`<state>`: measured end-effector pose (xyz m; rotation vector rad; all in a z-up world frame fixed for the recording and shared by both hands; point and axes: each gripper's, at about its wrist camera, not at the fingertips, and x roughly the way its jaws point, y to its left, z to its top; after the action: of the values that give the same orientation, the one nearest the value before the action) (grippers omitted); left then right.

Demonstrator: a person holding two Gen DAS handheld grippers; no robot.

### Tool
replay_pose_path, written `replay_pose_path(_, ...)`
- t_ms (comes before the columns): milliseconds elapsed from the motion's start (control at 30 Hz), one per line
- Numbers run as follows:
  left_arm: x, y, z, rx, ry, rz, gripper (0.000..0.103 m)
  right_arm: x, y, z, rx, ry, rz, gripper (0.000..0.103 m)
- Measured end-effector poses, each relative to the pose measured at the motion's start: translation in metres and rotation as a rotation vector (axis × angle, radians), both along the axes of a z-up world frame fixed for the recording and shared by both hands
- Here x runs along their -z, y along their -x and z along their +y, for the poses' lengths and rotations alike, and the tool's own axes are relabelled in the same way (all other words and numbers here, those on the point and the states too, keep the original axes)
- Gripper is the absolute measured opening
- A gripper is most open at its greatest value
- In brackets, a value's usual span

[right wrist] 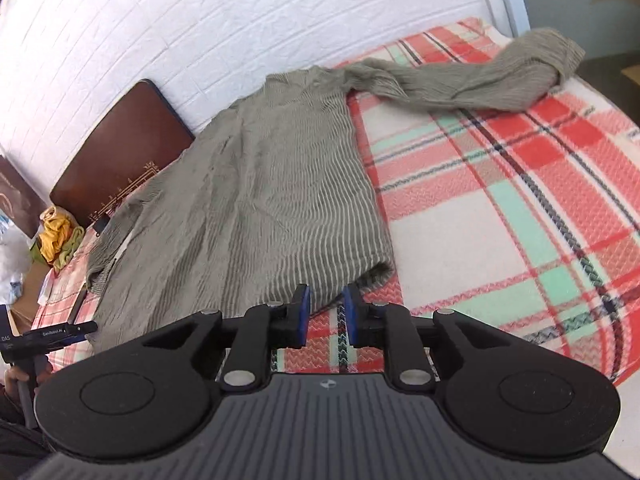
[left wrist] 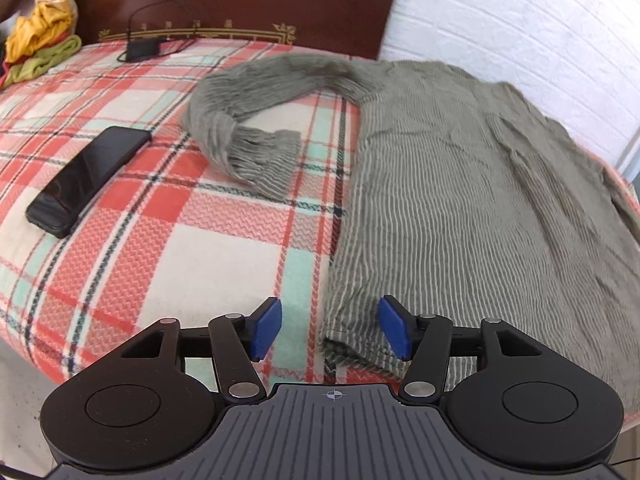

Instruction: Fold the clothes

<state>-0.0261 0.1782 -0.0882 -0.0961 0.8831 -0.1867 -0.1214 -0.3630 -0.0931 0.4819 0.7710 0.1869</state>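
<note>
A grey-green ribbed sweater (left wrist: 460, 184) lies flat on the plaid bed blanket (left wrist: 180, 248). One sleeve (left wrist: 248, 128) curls out to the left. In the right wrist view the sweater (right wrist: 260, 200) runs toward the wall, and its other sleeve (right wrist: 480, 76) stretches to the far right. My left gripper (left wrist: 330, 328) is open over the near hem corner, with cloth between the blue pads but not pressed. My right gripper (right wrist: 328, 312) stands narrowly open at the other hem corner. The hem edge is just at its tips, and blanket shows through the gap.
A black phone (left wrist: 88, 176) lies on the blanket to the left. A black adapter with cable (left wrist: 144, 48) sits by the dark headboard (left wrist: 240, 0), with a yellow and green clothes pile (left wrist: 40, 40) at the far left. A white brick wall (right wrist: 200, 20) borders the bed.
</note>
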Motion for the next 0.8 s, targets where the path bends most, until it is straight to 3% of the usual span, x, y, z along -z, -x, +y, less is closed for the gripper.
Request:
replay_pose_path(67,0.001,0.001,-0.003,0.023,-0.031,-0.004,0.008,0.002,-0.002,0.002,-0.003,-0.016,-0.003,0.021)
replay_pose_path(167,0.002,0.003,0.003,0.009,-0.022,0.003,0.008,0.007,-0.009,0.005,-0.011,-0.029,0.007,0.026)
replay_pose_path(233,0.001,0.004,0.004,0.005,-0.024,0.002,0.009,0.013,-0.014,0.004,-0.014,-0.040,0.017,0.035)
replay_pose_path(300,0.000,0.004,0.000,0.012,-0.037,-0.003,0.034,0.016,-0.017,0.004,-0.025,-0.070,0.009,0.038)
replay_pose_path(467,-0.001,0.003,-0.002,0.011,-0.058,-0.004,0.038,0.020,-0.013,0.007,-0.042,-0.077,-0.005,0.044)
replay_pose_path(700,0.000,0.003,0.000,0.000,-0.066,0.000,0.048,0.024,-0.014,-0.003,0.060,-0.150,-0.041,0.045)
replay_pose_path(733,0.000,0.004,0.000,0.000,-0.072,-0.001,0.048,0.024,-0.016,-0.003,0.054,-0.158,-0.041,0.040)
replay_pose_path(767,0.000,0.004,0.000,-0.001,-0.073,-0.002,0.049,0.023,-0.016,-0.002,0.042,-0.163,-0.039,0.014)
replay_pose_path(800,0.000,0.005,0.001,-0.003,-0.074,-0.002,0.050,0.022,-0.016,-0.001,0.024,-0.166,-0.035,0.004)
